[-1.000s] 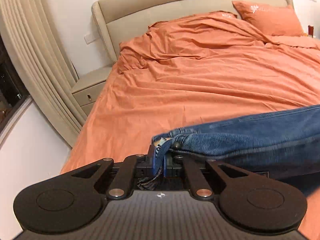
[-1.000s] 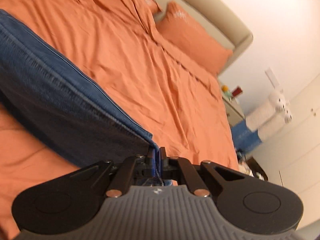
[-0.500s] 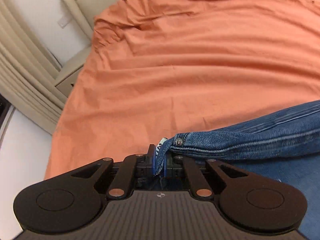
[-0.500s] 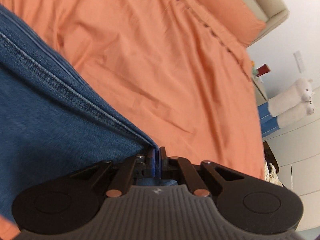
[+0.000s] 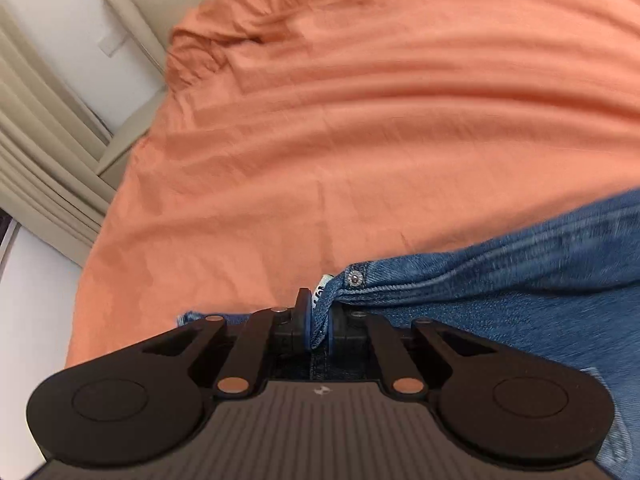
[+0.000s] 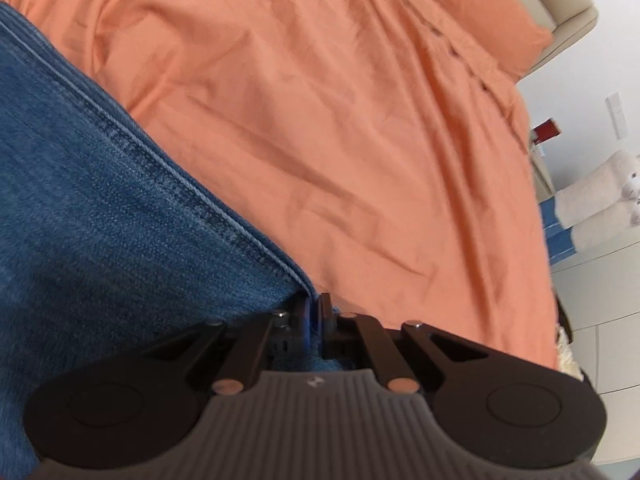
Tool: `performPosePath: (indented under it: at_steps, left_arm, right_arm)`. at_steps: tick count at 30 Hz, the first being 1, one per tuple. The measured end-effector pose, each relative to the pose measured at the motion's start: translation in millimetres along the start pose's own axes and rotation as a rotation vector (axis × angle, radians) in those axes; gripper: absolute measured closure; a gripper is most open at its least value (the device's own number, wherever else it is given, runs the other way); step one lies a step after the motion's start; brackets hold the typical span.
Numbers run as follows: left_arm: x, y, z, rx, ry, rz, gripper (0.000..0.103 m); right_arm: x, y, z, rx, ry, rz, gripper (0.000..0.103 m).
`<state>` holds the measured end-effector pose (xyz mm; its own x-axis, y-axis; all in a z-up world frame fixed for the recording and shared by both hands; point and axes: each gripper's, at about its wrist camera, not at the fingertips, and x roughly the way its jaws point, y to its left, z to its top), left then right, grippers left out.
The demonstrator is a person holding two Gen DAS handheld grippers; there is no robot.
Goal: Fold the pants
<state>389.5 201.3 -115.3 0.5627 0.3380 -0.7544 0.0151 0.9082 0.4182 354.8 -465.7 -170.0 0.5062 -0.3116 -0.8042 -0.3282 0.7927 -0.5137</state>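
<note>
Blue denim pants (image 5: 500, 284) lie on an orange bedsheet (image 5: 360, 128). My left gripper (image 5: 318, 316) is shut on the waistband corner beside the metal button (image 5: 355, 278), a white label showing at the pinch. In the right wrist view the pants (image 6: 100, 208) spread to the left, their stitched side seam running diagonally down into my right gripper (image 6: 314, 312), which is shut on the denim edge. Both grippers sit low over the sheet, angled downward. A strip of denim (image 5: 192, 317) also shows under the left gripper's left linkage.
A beige headboard (image 5: 132, 4), pleated curtain (image 5: 36, 152) and white wall lie beyond the bed's left edge. An orange pillow (image 6: 492, 8), a nightstand with a red item (image 6: 546, 130) and white plush toys (image 6: 592, 204) stand past the right edge.
Both grippers dropped toward the bed with the pants, tilting further down. The denim, hanging in the air a second ago, now rests on the sheet; the headboard has slid out of view.
</note>
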Motion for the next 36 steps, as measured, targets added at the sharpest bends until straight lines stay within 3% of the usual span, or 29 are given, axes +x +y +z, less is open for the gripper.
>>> performPosePath:
  at_steps: [3,8,10,13,15,17,18,19,20,22,25,28,32,36]
  left_arm:
    - [-26,10,-1,-0.019,-0.056,0.005,0.095]
    - [-12,5,5,-0.042,-0.024,0.024,0.095]
    - [-5,-4,4,0.0,-0.011,0.039,0.094]
    - [-1,-12,3,0.079,-0.012,0.069,0.085]
    - [0,-14,3,0.12,-0.002,0.084,0.072]
    - [0,-11,5,0.136,0.007,0.064,0.067]
    - [-3,-8,7,0.13,0.009,0.052,0.064]
    - [-5,-6,8,0.129,0.007,0.038,0.055]
    - [-8,-3,9,0.129,0.001,0.024,0.027]
    - [-22,5,9,0.1,-0.048,0.026,0.0]
    - [-45,25,7,0.022,-0.084,-0.006,0.0]
    - [-66,54,-9,-0.13,-0.093,-0.084,0.004]
    - [-86,93,-56,-0.349,-0.088,-0.165,0.011]
    - [-87,134,-115,-0.659,-0.079,-0.224,0.011]
  right_arm:
    - [-26,-17,-2,0.058,-0.054,-0.002,0.103]
    - [-17,-14,11,0.116,-0.038,-0.031,0.103]
    - [-7,-5,11,0.114,-0.007,-0.034,0.103]
    - [2,6,10,0.108,0.01,-0.039,0.103]
    - [1,9,8,0.117,-0.002,-0.037,0.097]
    - [-4,10,6,0.13,-0.014,-0.037,0.074]
    - [-9,10,7,0.14,-0.025,-0.041,0.068]
    - [-14,9,8,0.152,-0.036,-0.043,0.058]
    - [-21,9,9,0.17,-0.046,-0.047,0.057]
    - [-37,12,13,0.213,-0.072,-0.013,0.058]
    - [-65,28,22,0.261,-0.123,0.075,0.059]
    - [-96,62,32,0.29,-0.175,0.195,0.066]
    - [-136,122,41,0.31,-0.244,0.365,0.066]
    - [-162,184,47,0.357,-0.294,0.455,0.066]
